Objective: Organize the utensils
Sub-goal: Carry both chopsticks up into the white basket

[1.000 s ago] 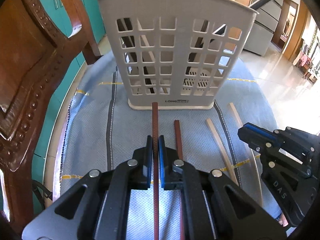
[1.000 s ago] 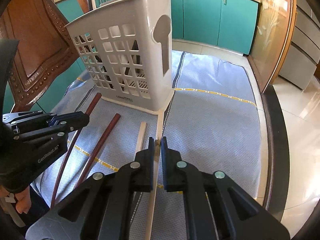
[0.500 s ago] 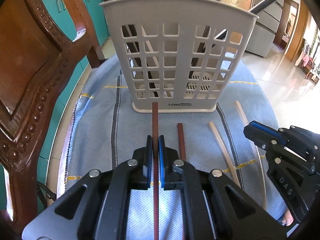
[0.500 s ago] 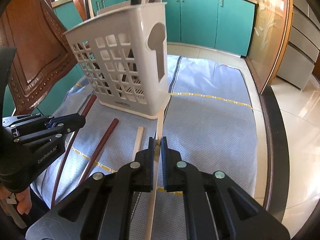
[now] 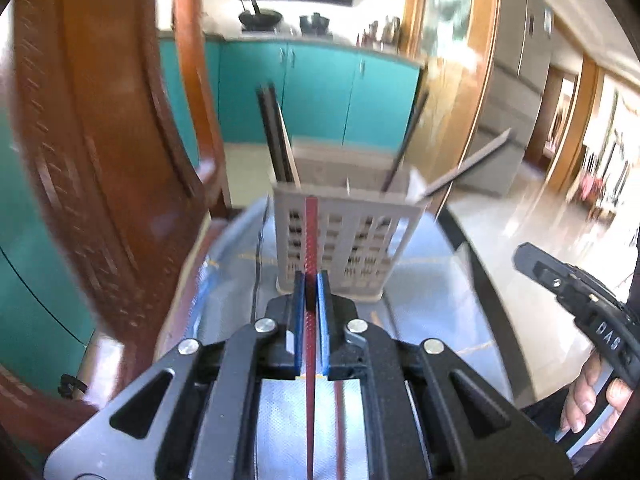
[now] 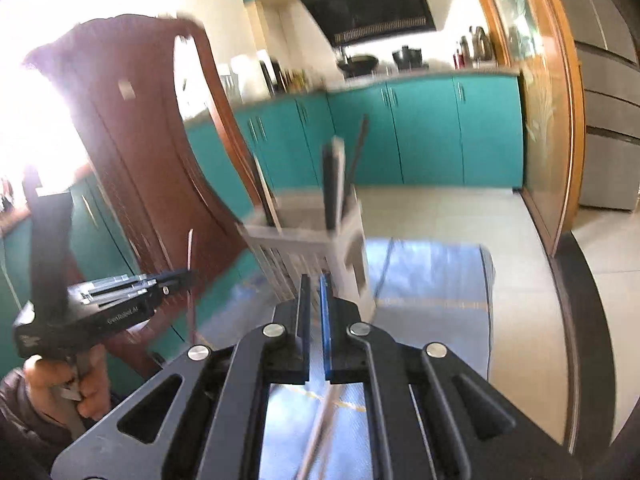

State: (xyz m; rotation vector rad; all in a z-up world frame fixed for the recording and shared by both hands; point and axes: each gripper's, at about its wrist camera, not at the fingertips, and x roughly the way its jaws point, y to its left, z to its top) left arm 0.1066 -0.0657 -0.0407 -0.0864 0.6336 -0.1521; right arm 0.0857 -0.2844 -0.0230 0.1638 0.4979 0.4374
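left claw (image 5: pixel 311 288) clamps red chopstick (image 5: pixel 311 240) (angled down) | right claw (image 6: pixel 314 292) closed, grip unclear

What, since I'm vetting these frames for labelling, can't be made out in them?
Left wrist view: red chopstick in the left tongs, near end cut off by the bottom edge.
Both views: utensils in the grey holder, smeared by motion blur.
Right wrist view: pale stick below the right tongs, blurred; tongs body hides most of it.
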